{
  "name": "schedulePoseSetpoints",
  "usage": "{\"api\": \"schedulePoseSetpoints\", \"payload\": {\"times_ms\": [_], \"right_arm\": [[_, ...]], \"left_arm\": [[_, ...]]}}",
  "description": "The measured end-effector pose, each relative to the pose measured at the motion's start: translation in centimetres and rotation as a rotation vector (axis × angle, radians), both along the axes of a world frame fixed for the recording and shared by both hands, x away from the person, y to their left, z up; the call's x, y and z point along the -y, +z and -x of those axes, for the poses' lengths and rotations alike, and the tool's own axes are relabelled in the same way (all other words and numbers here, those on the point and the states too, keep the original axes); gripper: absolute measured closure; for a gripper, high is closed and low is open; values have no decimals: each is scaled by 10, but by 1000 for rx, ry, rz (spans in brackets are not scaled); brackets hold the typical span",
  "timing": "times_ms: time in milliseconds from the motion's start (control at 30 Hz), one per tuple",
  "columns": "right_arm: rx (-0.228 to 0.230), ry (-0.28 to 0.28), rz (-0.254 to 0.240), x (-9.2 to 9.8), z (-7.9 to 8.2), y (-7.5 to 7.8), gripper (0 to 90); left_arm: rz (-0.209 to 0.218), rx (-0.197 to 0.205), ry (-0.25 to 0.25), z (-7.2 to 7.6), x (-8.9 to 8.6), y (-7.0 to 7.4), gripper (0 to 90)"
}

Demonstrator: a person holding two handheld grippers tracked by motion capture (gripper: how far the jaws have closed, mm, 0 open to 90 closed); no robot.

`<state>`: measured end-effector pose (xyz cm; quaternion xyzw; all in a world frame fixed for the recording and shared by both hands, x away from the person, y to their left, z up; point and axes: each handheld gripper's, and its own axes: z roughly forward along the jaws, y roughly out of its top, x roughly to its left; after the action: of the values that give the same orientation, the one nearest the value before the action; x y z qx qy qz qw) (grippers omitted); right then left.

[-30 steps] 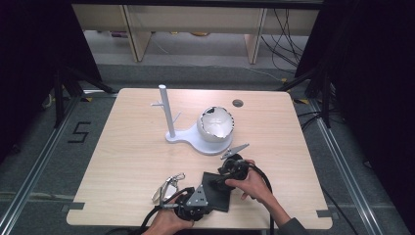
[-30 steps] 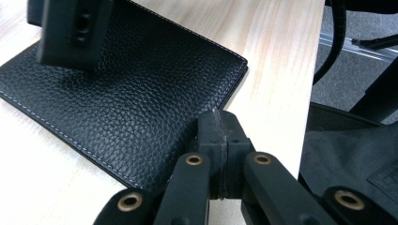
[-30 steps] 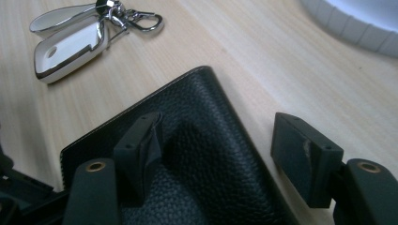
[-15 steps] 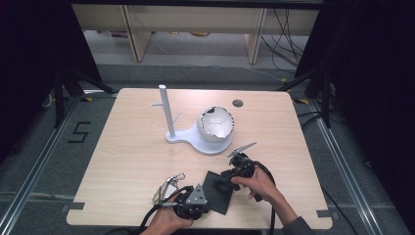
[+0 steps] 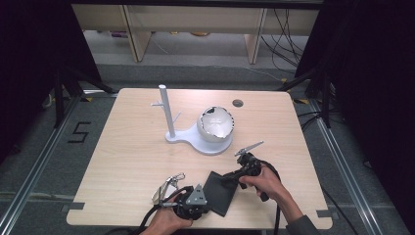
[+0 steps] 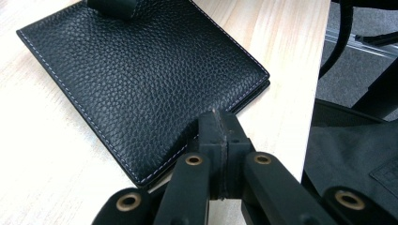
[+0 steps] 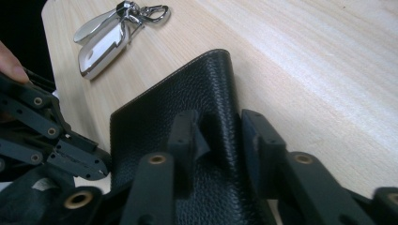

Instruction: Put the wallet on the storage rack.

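Observation:
A black leather wallet (image 5: 220,192) lies near the table's front edge, between my two grippers. My right gripper (image 5: 231,178) comes at its far right end. In the right gripper view the wallet's folded edge (image 7: 220,93) stands between the jaws of the right gripper (image 7: 218,124), which have just been closing, and both pads touch it. My left gripper (image 5: 209,204) is shut, its jaws pressed together with nothing between them. In the left gripper view its tips (image 6: 219,117) rest at the near edge of the wallet (image 6: 141,75), beside a corner.
A bunch of silver keys with a snap hook (image 5: 168,186) (image 7: 108,33) lies left of the wallet. A white stand with a post (image 5: 166,115) and a round white bowl (image 5: 215,125) sits mid-table. The table's front edge (image 6: 300,93) runs close to the wallet.
The right hand has moved a little to the right, and its jaws have come together about the wallet's edge. The left hand and the keys have stayed put.

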<state>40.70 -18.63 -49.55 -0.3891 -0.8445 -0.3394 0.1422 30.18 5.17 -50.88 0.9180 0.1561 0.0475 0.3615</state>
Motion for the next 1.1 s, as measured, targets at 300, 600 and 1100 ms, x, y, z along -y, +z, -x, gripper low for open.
{"api": "schedulePoseSetpoints", "payload": {"times_ms": [300,600,1100], "right_arm": [[132,56,-39,0,6,18,796],[209,70,-53,-6,12,33,819],[349,15,-43,2,10,86,832]], "left_arm": [[48,-13,33,7,5,-2,826],[78,-13,38,10,-3,12,710],[32,61,96,33,-52,32,440]]}}
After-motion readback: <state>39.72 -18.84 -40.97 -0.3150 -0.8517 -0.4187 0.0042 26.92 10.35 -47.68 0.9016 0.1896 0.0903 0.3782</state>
